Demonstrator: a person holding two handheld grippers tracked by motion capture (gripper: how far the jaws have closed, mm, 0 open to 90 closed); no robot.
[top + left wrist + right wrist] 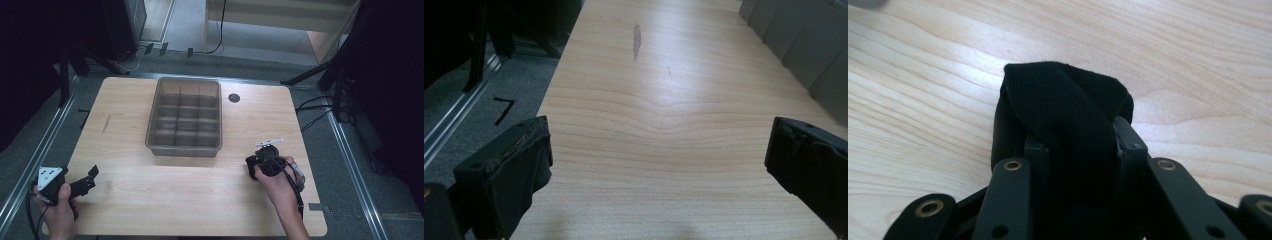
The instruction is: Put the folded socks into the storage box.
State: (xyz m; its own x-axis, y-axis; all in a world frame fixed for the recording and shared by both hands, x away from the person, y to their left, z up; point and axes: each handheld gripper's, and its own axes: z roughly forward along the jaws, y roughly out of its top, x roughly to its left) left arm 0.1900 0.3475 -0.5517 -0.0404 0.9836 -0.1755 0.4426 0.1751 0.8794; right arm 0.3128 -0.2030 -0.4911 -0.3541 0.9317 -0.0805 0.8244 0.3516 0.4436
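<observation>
My right gripper [256, 166] rests low over the right front of the wooden table [165, 200], held by a hand. In the right gripper view its jaws [1078, 142] are shut on a black rolled piece of cloth [1068, 97], which bulges out past the fingertips just above the tabletop. My left gripper [91, 178] sits at the table's front left corner in the other hand. Its jaws [659, 145] stand wide open over bare wood with nothing between them. A grey bin [184, 149] with several compartments stands at the table's middle, apart from both grippers.
The bin's grey wall [804, 45] shows at the upper right of the left gripper view. A dark mark [636, 40] stains the wood. A round black hole [234, 97] lies right of the bin. Stands and cables [320, 107] crowd the floor around the table.
</observation>
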